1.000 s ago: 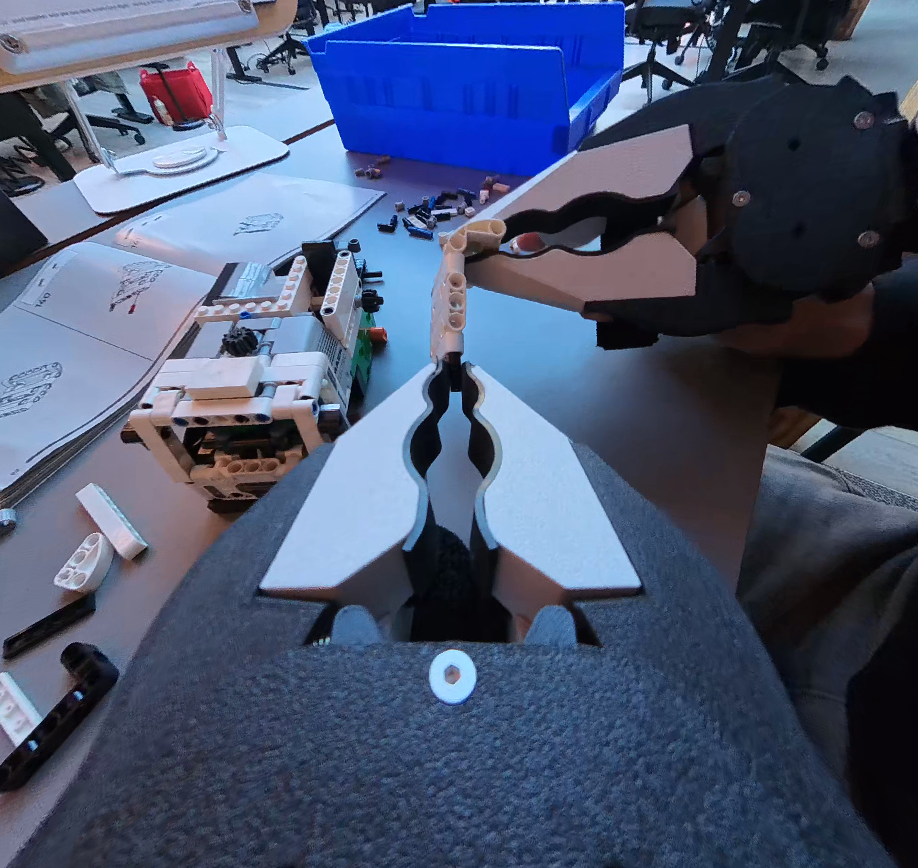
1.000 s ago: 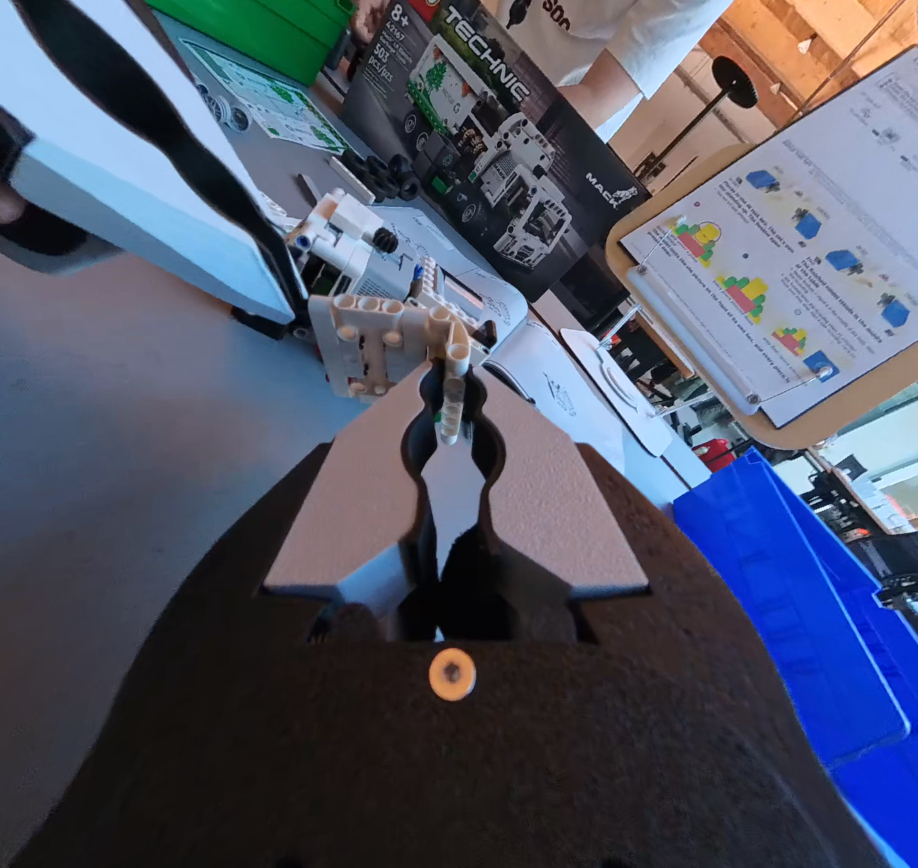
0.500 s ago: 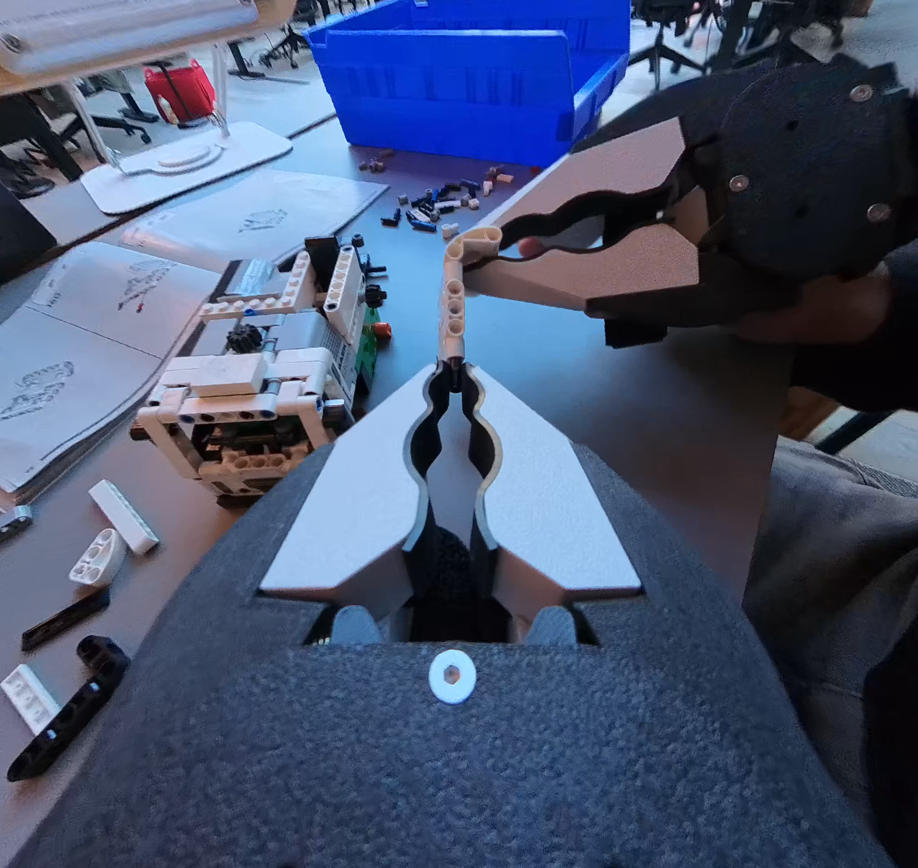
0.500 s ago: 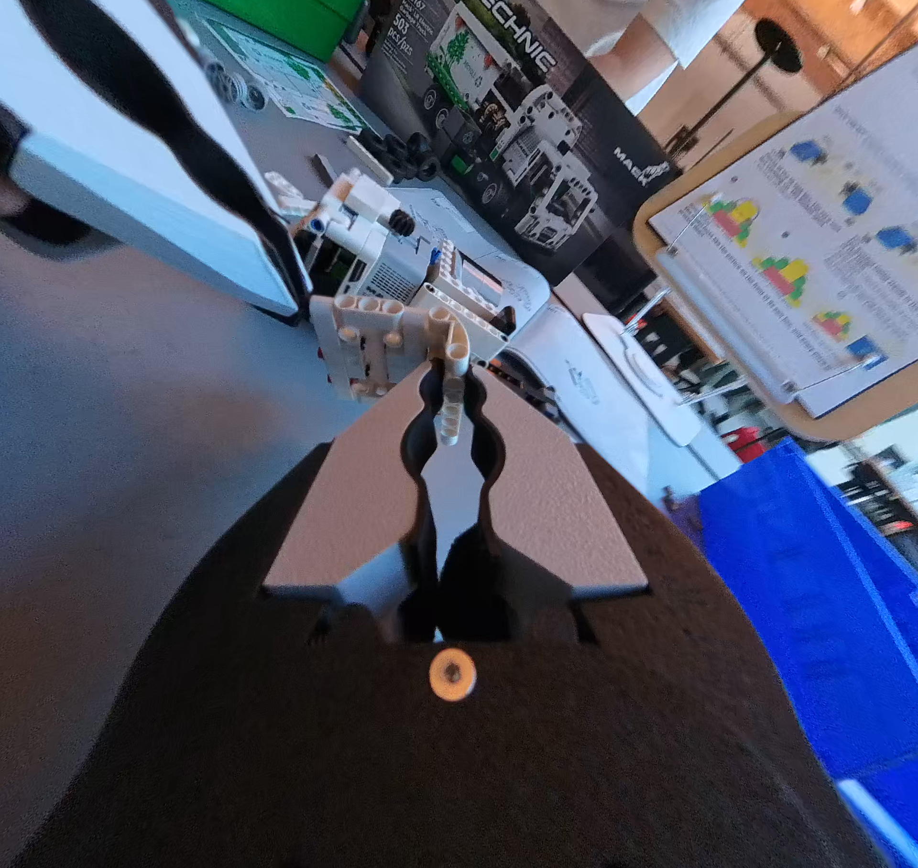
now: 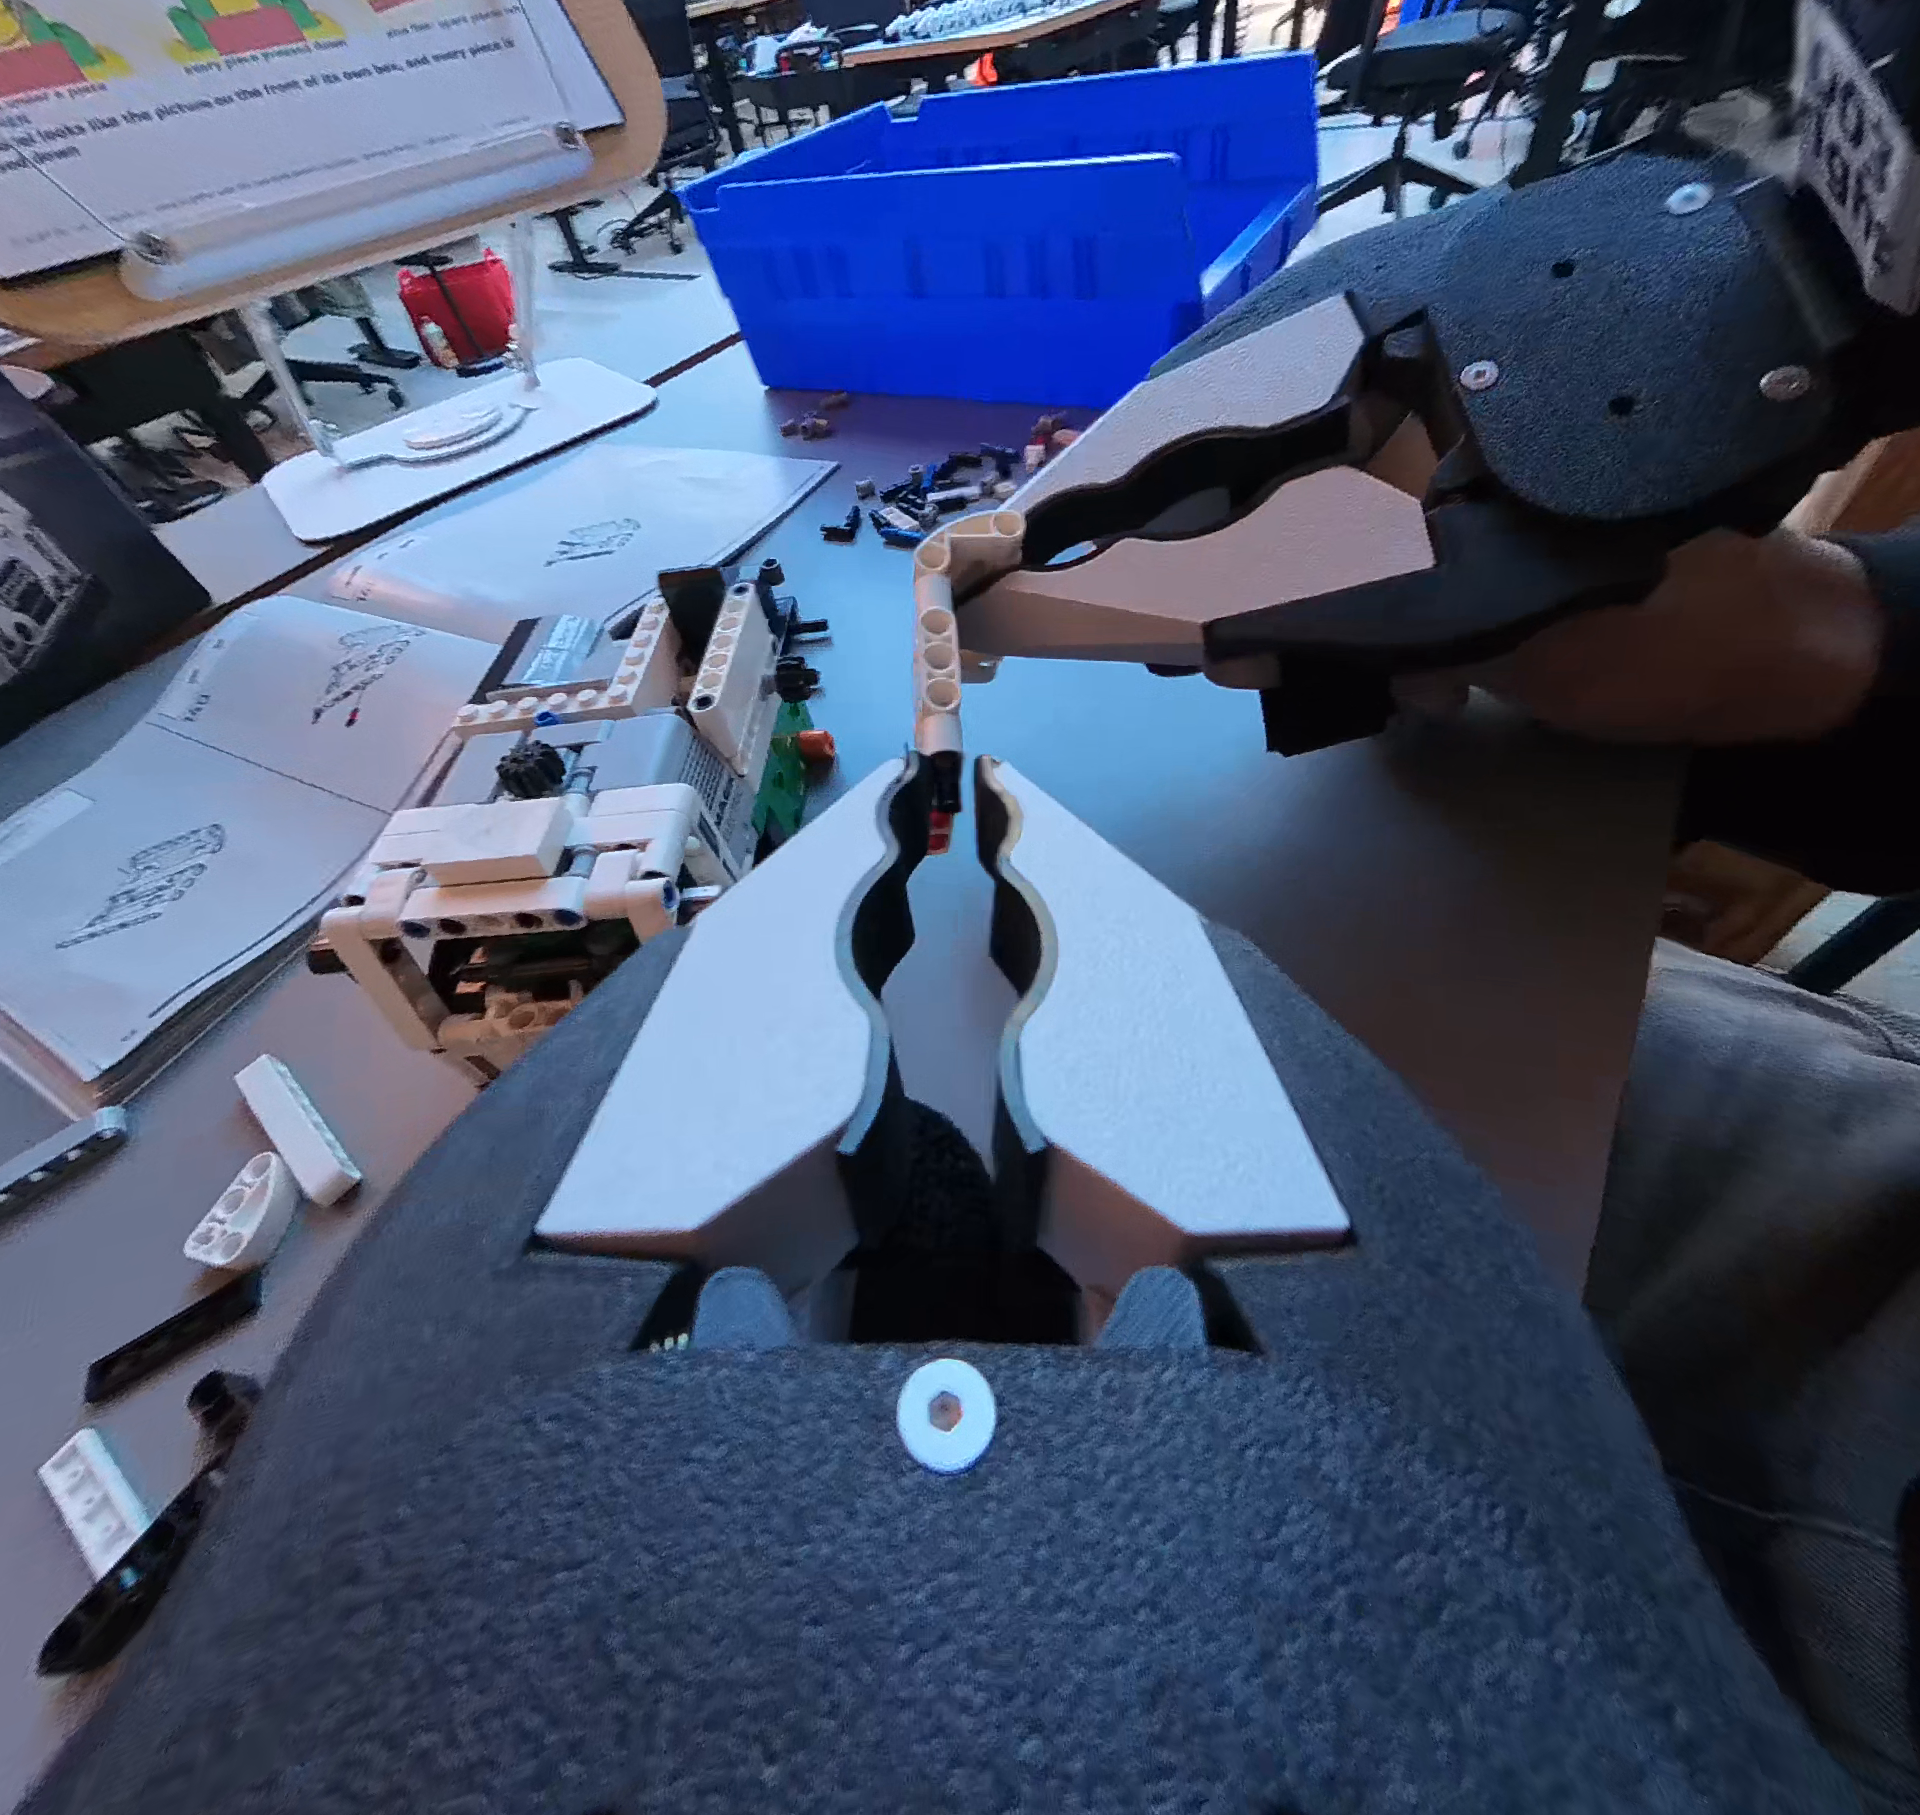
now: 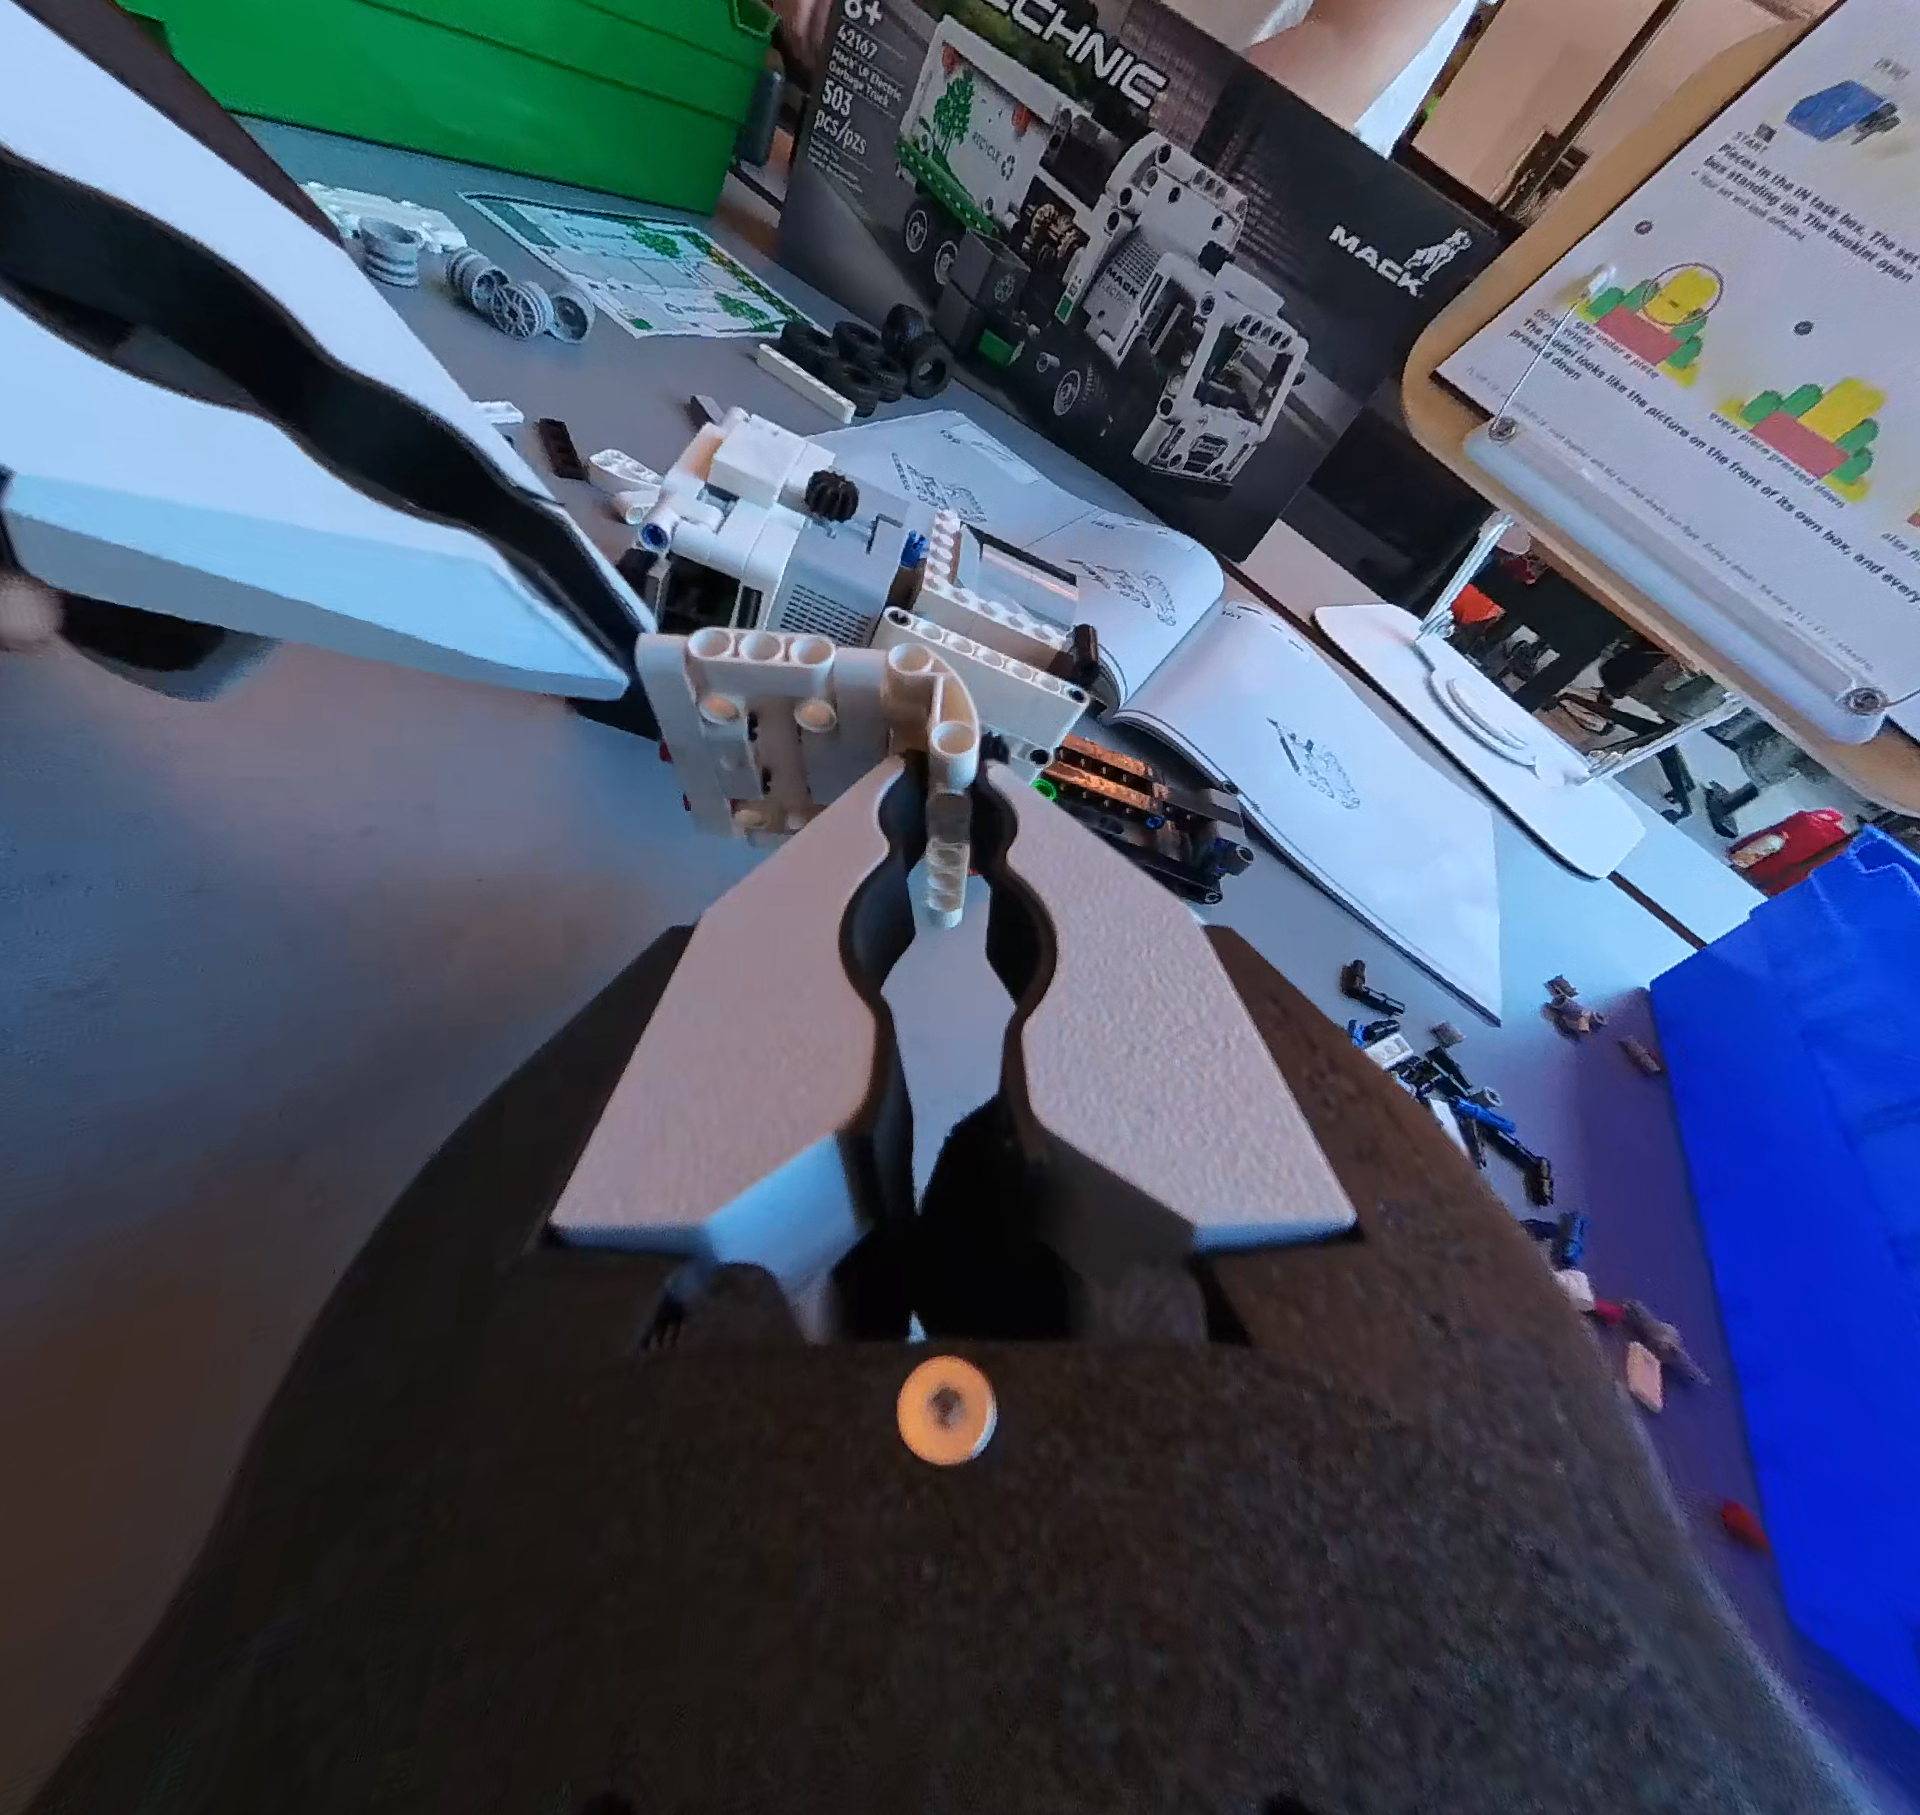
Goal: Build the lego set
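A small white sub-assembly of beams and a panel (image 5: 938,622) hangs in the air between both grippers. My right gripper (image 6: 943,778) is shut on its bent white beam (image 6: 940,726); in the left wrist view it comes in from the right (image 5: 997,560). My left gripper (image 5: 945,773) sits just below the piece with its jaws slightly apart. A black and red pin (image 5: 940,804) at the piece's lower end lies between its tips, against the left finger. The partly built white truck (image 5: 561,830) stands on the table to the left, and also shows in the right wrist view (image 6: 810,560).
An open instruction booklet (image 5: 208,809) lies left of the truck. A blue bin (image 5: 987,259) stands at the back with loose small pins (image 5: 935,492) before it. White and black beams (image 5: 296,1126) lie at front left. The set's box (image 6: 1091,207), tyres (image 6: 873,357) and green bins (image 6: 416,30) stand farther off. One gripper's finger ends stand about 6 cm off the other's.
My left gripper's jaws have parted from their grip on the white piece's lower end. The right gripper still holds the piece; both views have shifted a little.
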Motion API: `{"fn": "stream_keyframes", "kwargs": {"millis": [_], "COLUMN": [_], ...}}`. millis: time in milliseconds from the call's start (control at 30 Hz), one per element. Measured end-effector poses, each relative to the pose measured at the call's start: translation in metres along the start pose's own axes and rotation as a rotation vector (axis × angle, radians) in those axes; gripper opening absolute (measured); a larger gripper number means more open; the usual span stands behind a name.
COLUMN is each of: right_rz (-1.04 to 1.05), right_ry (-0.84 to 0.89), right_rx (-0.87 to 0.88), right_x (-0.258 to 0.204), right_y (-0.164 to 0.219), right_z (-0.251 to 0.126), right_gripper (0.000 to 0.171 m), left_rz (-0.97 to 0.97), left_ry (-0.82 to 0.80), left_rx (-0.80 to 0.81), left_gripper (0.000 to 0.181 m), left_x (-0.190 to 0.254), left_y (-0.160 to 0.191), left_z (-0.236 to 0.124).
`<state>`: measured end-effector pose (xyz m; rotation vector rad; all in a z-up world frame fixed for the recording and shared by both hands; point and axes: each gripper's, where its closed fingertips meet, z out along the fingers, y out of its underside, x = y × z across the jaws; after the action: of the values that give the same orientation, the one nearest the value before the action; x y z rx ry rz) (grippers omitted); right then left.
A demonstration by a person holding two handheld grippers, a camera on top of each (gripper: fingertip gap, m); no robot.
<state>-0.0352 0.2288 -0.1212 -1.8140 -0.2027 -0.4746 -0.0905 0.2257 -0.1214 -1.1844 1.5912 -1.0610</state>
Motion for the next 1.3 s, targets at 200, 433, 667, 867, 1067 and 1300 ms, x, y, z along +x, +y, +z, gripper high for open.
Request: {"fn": "stream_keyframes", "kwargs": {"millis": [200, 433, 667, 867, 1067, 1300], "right_rz": [0.035, 0.033, -0.017, -0.132, 0.003, 0.093], "right_ry": [0.03, 0.026, 0.021, 0.062, -0.046, -0.184], "right_rx": [0.001, 0.011, 0.016, 0.012, -0.056, -0.049], "right_x": [0.01, 0.009, 0.004, -0.001, -0.003, 0.005], "right_y": [0.002, 0.001, -0.001, -0.004, -0.003, -0.038], "right_z": [-0.003, -0.004, -0.004, -0.006, -0.004, -0.035], "right_gripper": [0.007, 0.007, 0.007, 0.007, 0.007, 0.029], "left_rz": [-0.027, -0.019, -0.007, 0.013, -0.07, -0.646], "left_ry": [0.048, 0.028, 0.012, -0.013, 0.037, 0.26], "left_rx": [0.034, 0.004, -0.008, -0.031, -0.002, 0.17], "left_gripper": [0.006, 0.012, 0.002, 0.002, 0.003, 0.002], "left_x": [0.003, 0.002, 0.001, -0.002, 0.002, 0.01], "left_y": [-0.004, 0.0, 0.001, 0.005, 0.0, -0.033], "left_z": [-0.004, -0.001, -0.001, -0.001, -0.005, -0.023]}}
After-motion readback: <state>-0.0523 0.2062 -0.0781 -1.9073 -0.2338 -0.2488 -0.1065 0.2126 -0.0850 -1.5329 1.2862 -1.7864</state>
